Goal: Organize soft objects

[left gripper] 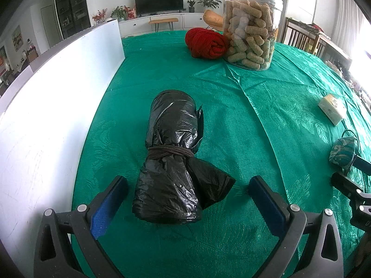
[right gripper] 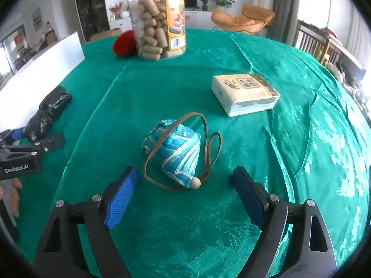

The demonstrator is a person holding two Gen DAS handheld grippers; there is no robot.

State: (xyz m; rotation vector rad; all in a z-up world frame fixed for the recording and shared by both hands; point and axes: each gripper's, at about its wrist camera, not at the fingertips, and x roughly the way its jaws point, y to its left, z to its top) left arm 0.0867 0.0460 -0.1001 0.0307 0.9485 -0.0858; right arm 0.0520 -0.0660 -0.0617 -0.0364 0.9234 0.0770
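Two grippers sit spread and empty: left gripper [left gripper: 187, 199] straddles the black plastic bag bundle tied with brown cord [left gripper: 172, 155]; right gripper [right gripper: 183, 190] faces the blue embroidered drawstring pouch [right gripper: 174, 153] on the green-clothed worktop [right gripper: 231, 208]. Best to clamp each across its plump middle, clear of loose cords.

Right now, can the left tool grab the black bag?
Probably yes. The left tool is open, and the black bag lies on the green cloth with its near end already between the two pads. Nothing sits in the way; the white board stands off to the side.
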